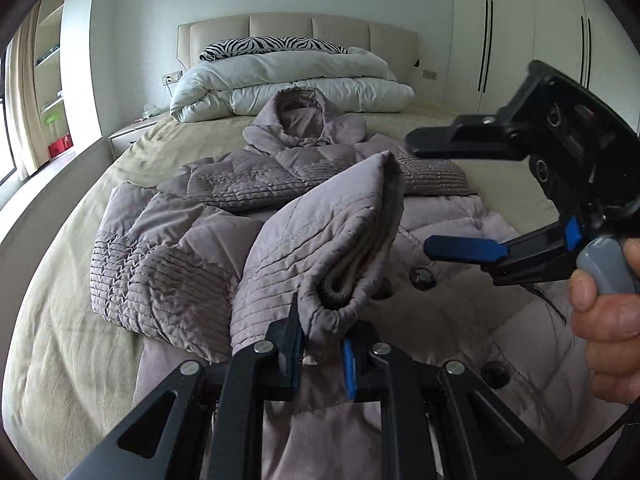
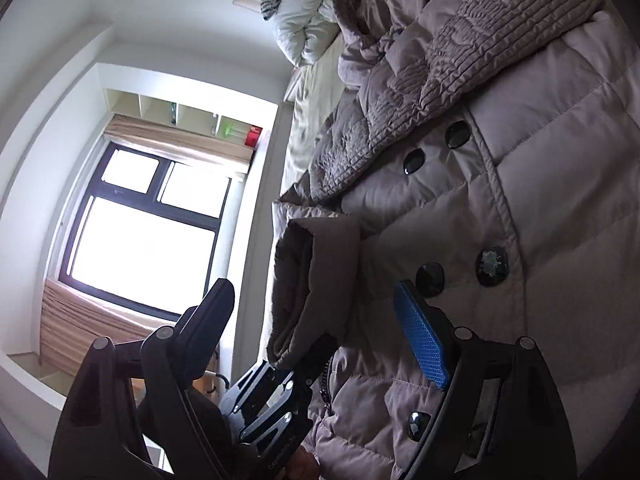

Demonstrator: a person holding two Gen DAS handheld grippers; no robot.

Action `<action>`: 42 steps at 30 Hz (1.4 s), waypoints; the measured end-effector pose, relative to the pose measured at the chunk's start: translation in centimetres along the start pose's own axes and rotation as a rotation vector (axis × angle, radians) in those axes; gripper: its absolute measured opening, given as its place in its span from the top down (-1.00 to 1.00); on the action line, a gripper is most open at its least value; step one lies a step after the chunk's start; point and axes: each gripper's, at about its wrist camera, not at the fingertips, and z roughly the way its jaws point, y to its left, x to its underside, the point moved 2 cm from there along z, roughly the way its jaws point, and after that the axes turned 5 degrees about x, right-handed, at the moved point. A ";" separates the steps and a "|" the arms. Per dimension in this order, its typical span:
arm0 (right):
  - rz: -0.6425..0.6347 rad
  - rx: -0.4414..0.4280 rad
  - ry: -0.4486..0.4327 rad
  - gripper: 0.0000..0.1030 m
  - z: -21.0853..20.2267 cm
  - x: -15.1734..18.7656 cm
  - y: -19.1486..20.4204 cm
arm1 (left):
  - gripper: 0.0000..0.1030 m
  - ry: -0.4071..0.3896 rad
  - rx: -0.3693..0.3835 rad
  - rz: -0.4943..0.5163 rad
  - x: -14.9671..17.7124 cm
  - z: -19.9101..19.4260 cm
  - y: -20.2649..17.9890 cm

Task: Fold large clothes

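Note:
A large mauve quilted down coat (image 1: pixel 224 184) with a hood (image 1: pixel 298 114) and dark buttons (image 1: pixel 422 278) lies spread on the bed. My left gripper (image 1: pixel 322 346) is shut on the cuff of one sleeve (image 1: pixel 332 236) and holds it lifted over the coat's front. My right gripper (image 1: pixel 424 196) is open and empty, hovering over the coat's right side, turned sideways. In the right wrist view the right gripper (image 2: pixel 316 312) is open above the coat (image 2: pixel 540 152), with the lifted sleeve (image 2: pixel 312 280) and the left gripper (image 2: pixel 280 372) below it.
The bed has a beige sheet (image 1: pixel 60 320), a folded white duvet (image 1: pixel 288 84) and a zebra pillow (image 1: pixel 272 46) at the headboard. A nightstand (image 1: pixel 130 134) and window (image 2: pixel 140 232) are left; wardrobe doors (image 1: pixel 520 32) are right.

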 end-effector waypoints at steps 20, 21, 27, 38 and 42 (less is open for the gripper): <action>-0.203 -0.037 -0.016 0.68 -0.6 -7.5 13.8 | -0.62 -0.184 0.002 -0.270 -0.1 -4.3 7.4; -0.225 -0.054 -0.037 0.68 -1.5 -8.1 15.7 | -0.62 -0.183 -0.006 -0.298 -0.1 -4.1 8.4; -0.367 -0.129 -0.163 0.68 -6.6 -11.7 26.6 | -0.62 -0.177 -0.039 -0.462 -1.4 -1.6 14.3; -0.384 -0.186 -0.218 0.68 -10.9 -15.8 28.7 | -0.40 -0.075 -0.101 -0.446 -7.6 8.9 17.8; -0.323 -0.208 -0.289 0.69 -13.0 -17.7 24.4 | -0.02 0.020 -0.142 -0.410 -8.3 12.8 18.3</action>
